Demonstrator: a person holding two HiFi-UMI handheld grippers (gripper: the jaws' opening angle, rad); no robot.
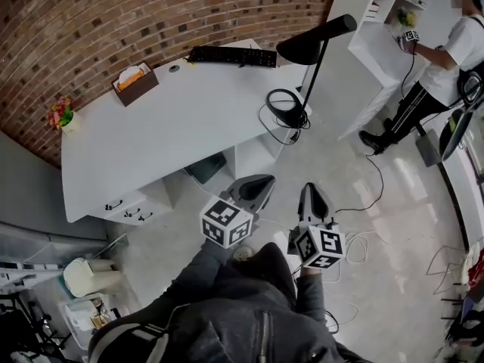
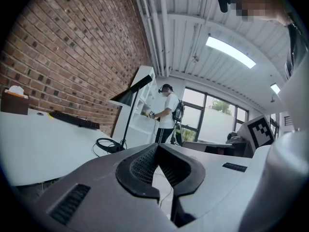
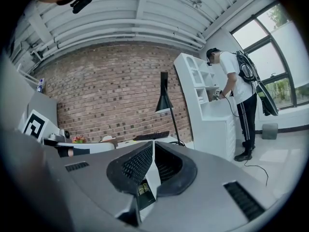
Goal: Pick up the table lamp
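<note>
The black table lamp (image 1: 314,42) stands on the right end of the white desk (image 1: 174,127), its round base (image 1: 286,110) ringed by coiled black cable. My left gripper (image 1: 255,189) and right gripper (image 1: 312,200) hang side by side over the floor in front of the desk, short of the lamp, both shut and empty. In the left gripper view the lamp (image 2: 126,98) rises ahead to the left of the closed tips of the left gripper (image 2: 157,147). In the right gripper view the lamp (image 3: 164,100) stands just above and beyond the right gripper (image 3: 153,145).
A black keyboard (image 1: 232,55), a brown tissue box (image 1: 134,84) and a small flower pot (image 1: 60,116) sit on the desk. A person (image 1: 446,51) stands at the white shelf unit (image 1: 378,59) to the right. A cable (image 1: 374,195) trails across the floor.
</note>
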